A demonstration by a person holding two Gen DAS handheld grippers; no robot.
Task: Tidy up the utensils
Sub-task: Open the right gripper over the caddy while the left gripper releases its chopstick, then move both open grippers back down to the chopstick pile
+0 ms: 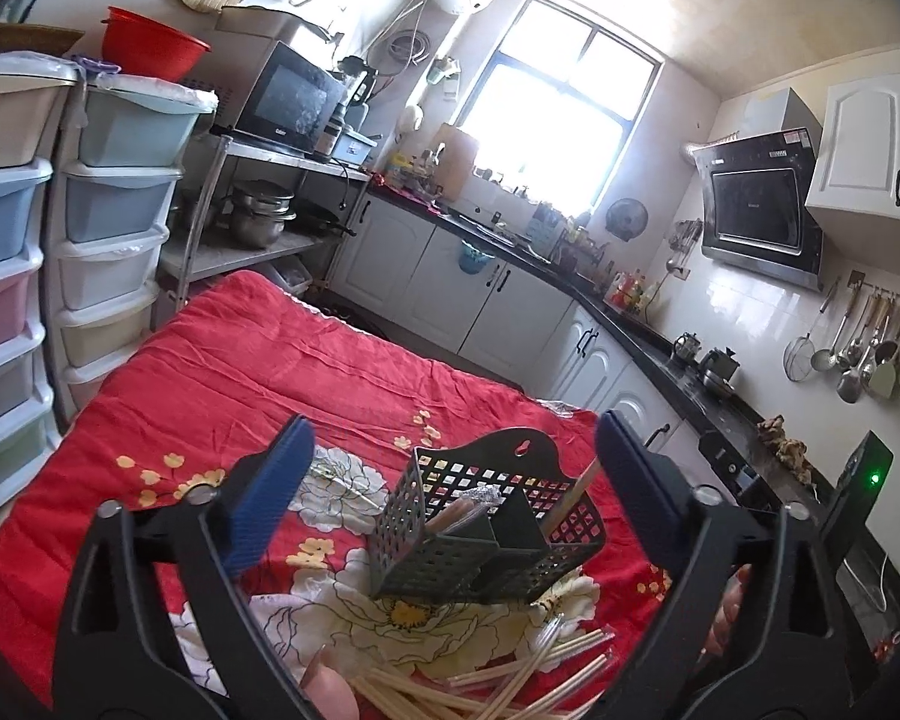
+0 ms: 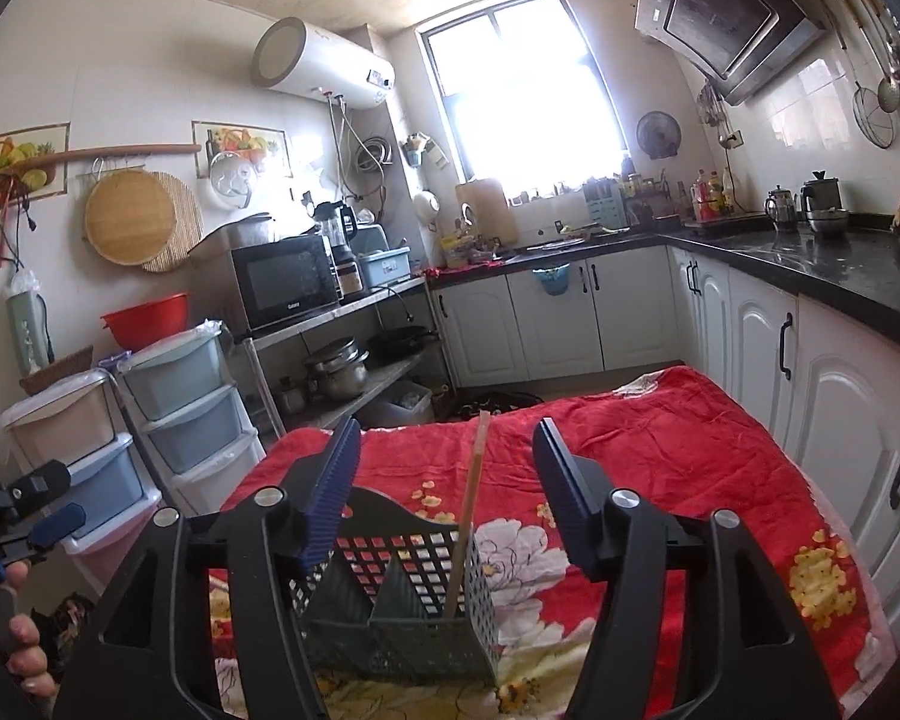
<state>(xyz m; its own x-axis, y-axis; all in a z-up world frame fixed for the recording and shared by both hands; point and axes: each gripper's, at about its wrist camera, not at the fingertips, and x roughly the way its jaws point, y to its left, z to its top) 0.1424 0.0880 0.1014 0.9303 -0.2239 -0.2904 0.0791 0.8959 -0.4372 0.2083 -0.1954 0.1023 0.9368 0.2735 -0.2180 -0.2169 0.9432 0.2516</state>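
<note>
Loose pale wooden chopsticks (image 1: pixel 498 684) fan across the lower centre of the left wrist view, just below the wide-apart, empty left gripper (image 1: pixel 450 504); the dark green perforated plastic utensil caddy (image 1: pixel 486 534) stands beyond. The right gripper (image 2: pixel 447 492), jaws also apart, looks down on the caddy, where one chopstick (image 2: pixel 465 516) stands upright.

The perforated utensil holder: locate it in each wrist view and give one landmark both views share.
Left wrist view: utensil holder sits low and centre-right, between the open jaws.
Right wrist view: utensil holder sits bottom centre, one chopstick standing in it.
Shared landmark: microwave on the metal shelf.
</note>
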